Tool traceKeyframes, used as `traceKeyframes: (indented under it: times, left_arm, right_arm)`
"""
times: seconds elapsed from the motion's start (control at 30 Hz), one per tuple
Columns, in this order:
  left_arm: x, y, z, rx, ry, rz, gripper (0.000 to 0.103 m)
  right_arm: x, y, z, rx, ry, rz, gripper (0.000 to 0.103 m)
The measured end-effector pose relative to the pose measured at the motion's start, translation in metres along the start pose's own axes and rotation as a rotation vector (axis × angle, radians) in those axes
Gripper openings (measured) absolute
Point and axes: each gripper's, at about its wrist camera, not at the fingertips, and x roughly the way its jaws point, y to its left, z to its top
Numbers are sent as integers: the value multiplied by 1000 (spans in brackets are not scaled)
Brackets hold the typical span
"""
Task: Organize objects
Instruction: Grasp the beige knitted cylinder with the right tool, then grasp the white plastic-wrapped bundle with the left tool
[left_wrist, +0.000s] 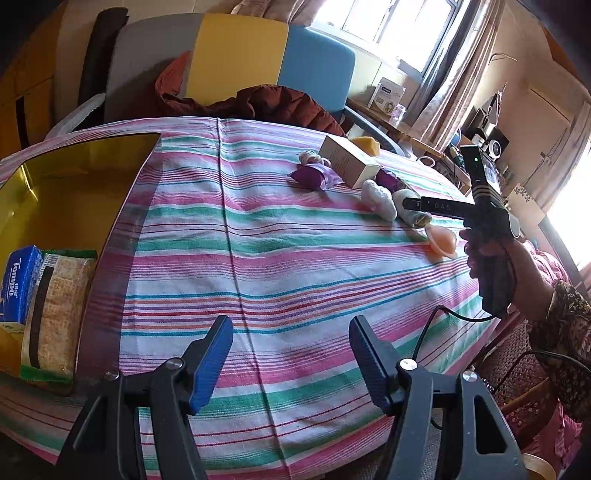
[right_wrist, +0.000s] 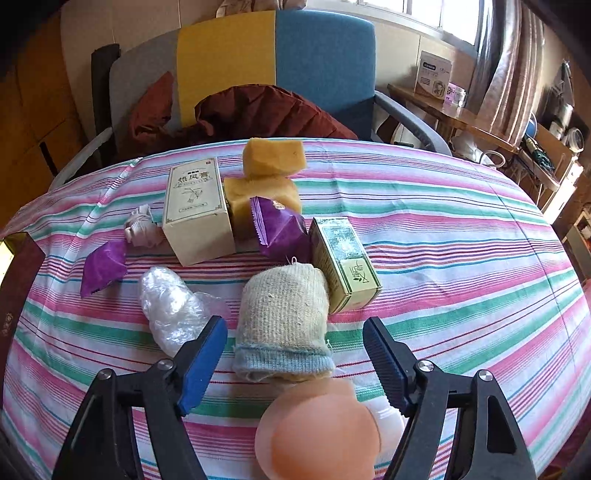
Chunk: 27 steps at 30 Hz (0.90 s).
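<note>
Left wrist view looks across a table covered with a striped cloth (left_wrist: 258, 229) in pink, green and white. The left gripper (left_wrist: 291, 354) hangs above bare cloth at the near edge, its blue-padded jaws spread wide with nothing between them. At the far left sits a gold-lined open box (left_wrist: 74, 184), and inside it, at the near end, lie a blue tissue pack (left_wrist: 18, 280) and a tan packet with green ends (left_wrist: 55, 314), touching each other. Toward the far right of the table is a cluster of small objects, and a hand (left_wrist: 491, 254) holds the right gripper's handle just above them. Right wrist view shows that cluster close up. The right gripper (right_wrist: 295, 354) has its jaws apart, holding nothing, and a rolled beige sock with a blue cuff (right_wrist: 284, 325) lies on the cloth between the fingertips, not touched by either pad. Just below it is a peach-coloured round soft piece (right_wrist: 317, 432). Left of the sock lies crumpled clear plastic (right_wrist: 170, 306). Behind stand a cream carton (right_wrist: 195, 210), a green carton (right_wrist: 343, 262) touching the sock, two yellow sponges (right_wrist: 273, 173) stacked one behind the other, two purple wrappers (right_wrist: 280, 229) and a coiled white cord (right_wrist: 142, 230).
</note>
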Motion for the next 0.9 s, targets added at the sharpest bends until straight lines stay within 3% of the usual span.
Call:
traceKeyframes:
  times: [0.07,0.13,0.53,0.67,0.9]
  left_arm:
    - [6,-4,2,13,13,3,66]
    - [12,-8,5,24,24,0,66]
    - [65,-53,58,37,79,-113,66]
    - [88,-70,78,0,99,-161,69]
    - [140,-95,113,-31,139,-166,70]
  right_arm:
    - [9,0,0,9,26,22,61]
    - [16,0,-2,19,60,47,55]
    - [14,-9,-2,96,108,98,52]
    - [3,-12,3,101,87,83,52]
    - [-10,-20,12,119,54,91,52]
